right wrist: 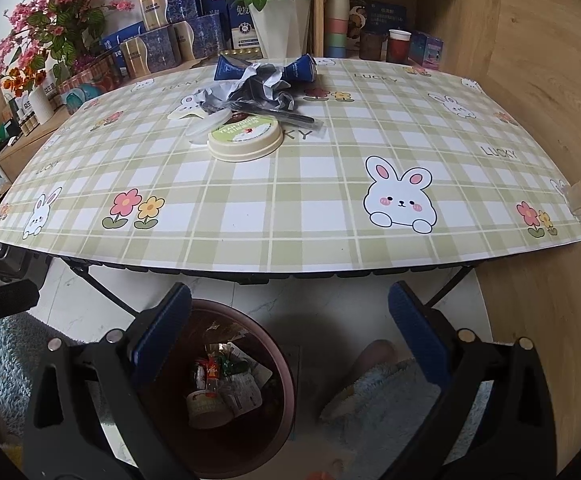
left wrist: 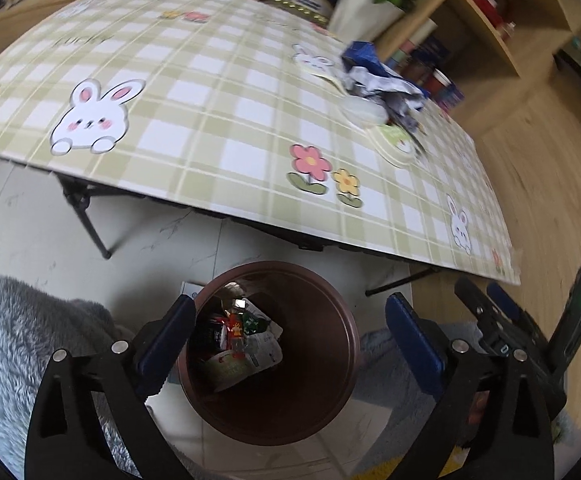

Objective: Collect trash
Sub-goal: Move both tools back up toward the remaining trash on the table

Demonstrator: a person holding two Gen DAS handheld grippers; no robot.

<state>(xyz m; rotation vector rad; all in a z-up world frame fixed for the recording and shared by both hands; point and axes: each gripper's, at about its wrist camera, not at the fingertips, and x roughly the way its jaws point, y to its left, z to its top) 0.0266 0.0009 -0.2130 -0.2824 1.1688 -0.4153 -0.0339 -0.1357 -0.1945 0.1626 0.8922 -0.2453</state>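
Two grippers are hanging over the floor at the near edge of the table (right wrist: pixel 290 240), both pointing steeply down. The left gripper (left wrist: pixel 290 344) is standing with its jaws spread wide and nothing between them, directly above the mouth of the brown bin (left wrist: pixel 342 320), where wrappers and a small tub are already lying at the bottom. The right gripper (right wrist: pixel 290 344) is likewise gaping and carrying nothing, with the bin showing below its left finger.

What is left to collect is sitting far back on the checked cloth: a crumpled blue and silver wrapper pile (right wrist: pixel 258 84), a thin dark stick or pen in clear film (right wrist: pixel 286 116) sticking out of it to the right, and a round cream lid (right wrist: pixel 244 140) just in front, touching or overlapping the pile.

From here the risks are mostly in the pickup, as I judge it. The pile is looking loose and springy, so a shallow pinch could be taking only one layer and scattering the rest. The lid is lying flat and low, so fingers could be sliding over its rim or pushing it along the smooth cloth. On the carry back, anything released before it is over the bin's rim would be landing on the grey rug (left wrist: pixel 22 340) beside it.
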